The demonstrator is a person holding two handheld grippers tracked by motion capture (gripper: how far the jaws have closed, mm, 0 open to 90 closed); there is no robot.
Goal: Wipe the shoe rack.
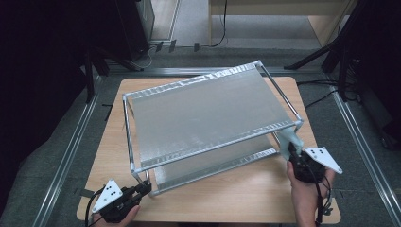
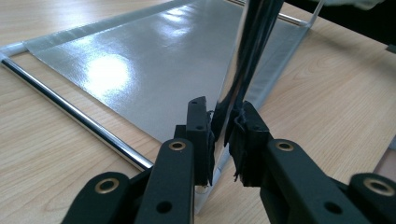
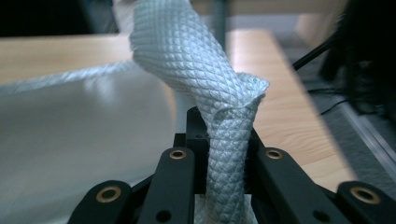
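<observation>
Left gripper (image 1: 144,188) clamps the rack's front post (image 2: 229,100), right gripper (image 1: 292,153) pinches the woven cloth (image 3: 205,70); next, wipe the frame

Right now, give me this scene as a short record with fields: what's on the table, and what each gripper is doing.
table: wooden top
rack: two-tier metal frame with silvery fabric shelves, standing on the table
left gripper: shut on the rack's near-left chrome post, low by the table
right gripper: shut on a bunched strip of woven fabric at the rack's near-right corner
hands: one on each gripper, at the table's near edge
</observation>
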